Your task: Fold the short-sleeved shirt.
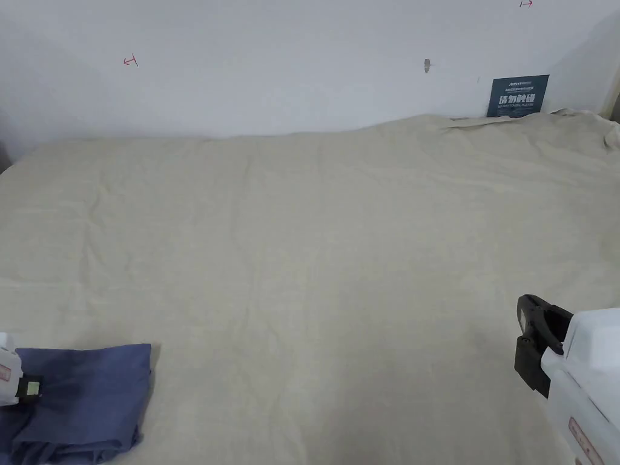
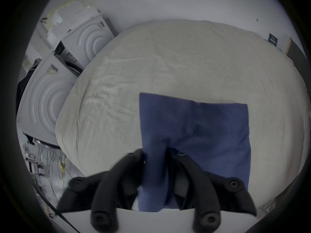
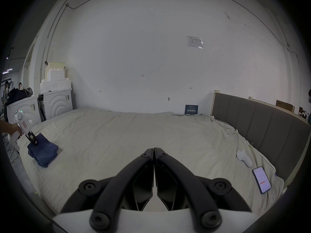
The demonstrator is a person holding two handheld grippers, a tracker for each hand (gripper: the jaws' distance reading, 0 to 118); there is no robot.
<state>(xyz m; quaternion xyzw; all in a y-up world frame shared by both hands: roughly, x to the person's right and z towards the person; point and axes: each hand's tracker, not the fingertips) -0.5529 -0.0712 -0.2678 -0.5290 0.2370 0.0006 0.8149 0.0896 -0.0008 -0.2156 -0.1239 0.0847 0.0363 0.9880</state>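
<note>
Beige bedsheet (image 1: pixel 315 242) covers wide bed against white wall; grey headboard (image 3: pixel 262 124) at right end; phone (image 3: pixel 261 180) lies on sheet near it. Blue short-sleeved shirt (image 2: pixel 193 135) sits at bed's near-left corner, already folded into compact rectangle, edges fairly square; left gripper (image 2: pixel 155 154) pinches fold of its near edge between both jaws; right gripper (image 3: pixel 154 150) hovers well apart over bare sheet, jaws pressed together, holding nothing. Folding looks essentially done; judged remaining: release, perhaps small tidy.
</note>
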